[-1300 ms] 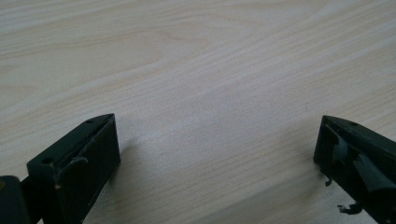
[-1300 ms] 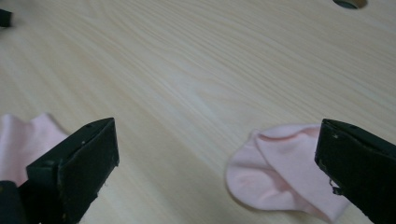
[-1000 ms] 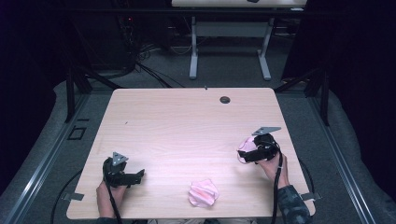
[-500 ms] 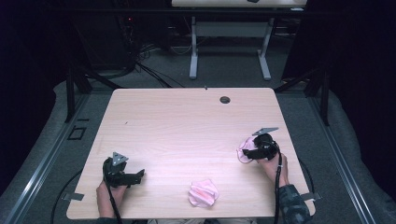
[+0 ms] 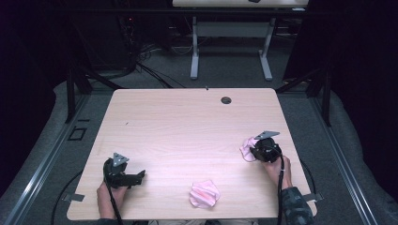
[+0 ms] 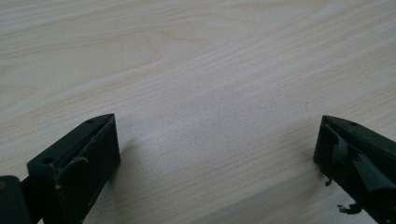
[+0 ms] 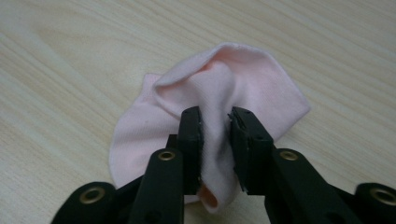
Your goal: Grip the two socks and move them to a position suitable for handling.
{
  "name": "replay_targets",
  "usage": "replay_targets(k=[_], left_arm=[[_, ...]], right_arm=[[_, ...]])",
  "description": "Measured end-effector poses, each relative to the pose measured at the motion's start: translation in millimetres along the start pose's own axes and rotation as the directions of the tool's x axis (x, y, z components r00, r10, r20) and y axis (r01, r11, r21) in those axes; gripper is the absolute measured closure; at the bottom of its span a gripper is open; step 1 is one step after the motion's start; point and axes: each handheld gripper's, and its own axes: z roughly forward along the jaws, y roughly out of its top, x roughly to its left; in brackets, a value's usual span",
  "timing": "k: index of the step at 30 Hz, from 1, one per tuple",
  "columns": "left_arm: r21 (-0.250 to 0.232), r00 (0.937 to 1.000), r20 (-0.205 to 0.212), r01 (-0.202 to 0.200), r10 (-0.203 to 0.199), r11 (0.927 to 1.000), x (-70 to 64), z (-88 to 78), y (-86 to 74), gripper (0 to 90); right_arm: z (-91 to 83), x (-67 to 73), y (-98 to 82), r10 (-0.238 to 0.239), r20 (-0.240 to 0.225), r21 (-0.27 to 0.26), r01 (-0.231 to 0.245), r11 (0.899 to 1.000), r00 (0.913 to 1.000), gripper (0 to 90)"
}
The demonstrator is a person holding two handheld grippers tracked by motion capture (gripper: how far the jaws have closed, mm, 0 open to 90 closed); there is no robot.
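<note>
Broadly, a light wooden table (image 5: 187, 136) is seen from above, with a small round dark grommet (image 5: 226, 100) set near its far edge. Behind it, on the grey floor, the white legs of another table (image 5: 230, 47) are visible.

Two pink cloths are found on the tabletop. One crumpled pink cloth (image 5: 204, 194) lies by itself near the front edge, between the two hands and well apart from both grippers. The other pink cloth (image 5: 247, 149) lies toward the table's right side, bunched up against the right gripper (image 5: 256, 151).

In the right gripper view, a raised fold of this cloth (image 7: 219, 135) is pinched between the two black jaws of the right gripper (image 7: 215, 140); the jaws have just been closing, and the fabric is pressed between the pads while the rest of the cloth spreads flat on the wood around them. The gripper is held from behind by the person's right hand (image 5: 277, 169).

The left gripper (image 5: 136, 177) is held low near the front left corner by the left hand (image 5: 109, 199). In its own view, its jaws (image 6: 215, 154) are spread wide, with bare wood grain between them and nothing gripped.
</note>
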Motion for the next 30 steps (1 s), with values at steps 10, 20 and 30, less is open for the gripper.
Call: replay_targets(k=[10, 20, 30], left_arm=[[0.000, 1.0000, 0.000, 0.000, 0.000, 1.0000, 0.0, 0.0, 0.0, 0.3], [0.000, 1.0000, 0.000, 0.000, 0.000, 1.0000, 0.0, 0.0, 0.0, 0.3], [0.000, 1.0000, 0.000, 0.001, -0.001, 1.0000, 0.0, 0.0, 0.0, 0.3]], right_arm=[[-22.2, -5.1, 8.4, 0.056, -0.075, -0.082, -0.062, 0.995, 0.9956, 79.0], [-58.5, 49.6, 55.3, -0.098, -0.198, -0.215, 0.055, 0.975, 0.9752, 78.5], [-21.8, 107.2, 77.8, -0.205, -0.294, -0.173, 0.159, 0.972, 0.9335, 77.9]])
